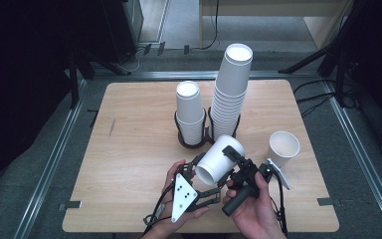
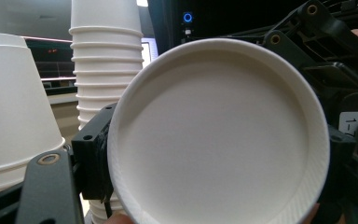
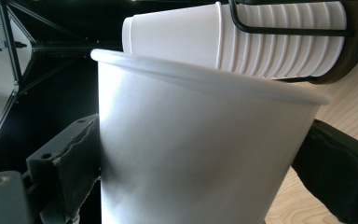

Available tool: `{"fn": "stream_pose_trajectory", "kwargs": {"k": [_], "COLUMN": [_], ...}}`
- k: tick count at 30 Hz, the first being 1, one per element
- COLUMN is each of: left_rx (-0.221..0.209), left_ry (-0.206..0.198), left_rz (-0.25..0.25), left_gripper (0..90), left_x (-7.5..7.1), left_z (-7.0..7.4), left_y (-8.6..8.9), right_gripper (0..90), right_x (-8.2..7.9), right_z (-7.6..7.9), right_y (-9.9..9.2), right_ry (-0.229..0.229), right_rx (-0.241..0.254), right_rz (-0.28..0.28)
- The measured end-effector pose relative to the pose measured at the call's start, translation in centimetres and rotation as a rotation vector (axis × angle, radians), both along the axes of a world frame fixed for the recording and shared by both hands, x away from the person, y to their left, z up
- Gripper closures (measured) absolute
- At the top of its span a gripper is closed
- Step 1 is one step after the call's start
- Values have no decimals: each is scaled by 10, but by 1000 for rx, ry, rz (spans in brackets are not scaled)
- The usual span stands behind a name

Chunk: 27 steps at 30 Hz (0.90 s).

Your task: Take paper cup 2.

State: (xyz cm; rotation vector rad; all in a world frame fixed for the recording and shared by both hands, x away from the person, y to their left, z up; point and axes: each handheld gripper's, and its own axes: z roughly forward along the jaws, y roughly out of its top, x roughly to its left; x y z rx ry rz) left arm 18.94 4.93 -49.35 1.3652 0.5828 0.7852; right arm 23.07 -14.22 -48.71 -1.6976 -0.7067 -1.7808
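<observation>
Pale woodgrain table (image 1: 129, 149), smooth white tapered paper cup (image 1: 220, 160).

At lower centre of the high view, your left gripper (image 1: 195, 175) is black linkage under a grey three-cornered plate with dark dots; your right gripper (image 1: 235, 158) is black, cable trailing, white tag attached.

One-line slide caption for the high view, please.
Both grippers, left and right, grasp a tilted white paper cup in front of two cup stacks; another cup stands to the right.
</observation>
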Motion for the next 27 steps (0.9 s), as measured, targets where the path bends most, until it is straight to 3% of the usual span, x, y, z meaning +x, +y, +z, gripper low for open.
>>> {"fn": "stream_pose_trajectory", "kwargs": {"k": [4,11,17,21,24,27], "left_rx": [3,0,13,4,-10,3], "left_ry": [7,25,46,80,109,149], "left_rz": [-1,-17,-17,-46,-66,-65], "left_gripper": [213,198,192,196,154,112], "left_x": [1,3,3,3,4,6], "left_z": [-1,-2,-1,1,4,5], "left_y": [0,1,1,5,8,11], "right_gripper": [108,147,157,157,156,155], "right_x": [-1,-5,-6,-5,-4,-3], "right_z": [0,3,1,0,0,0], "right_y": [0,1,2,-2,-5,-8], "right_ry": [0,-11,2,16,1,0], "right_rx": [13,-22,0,20,26,33], "right_rz": [6,-21,-38,-65,-83,-103]}}
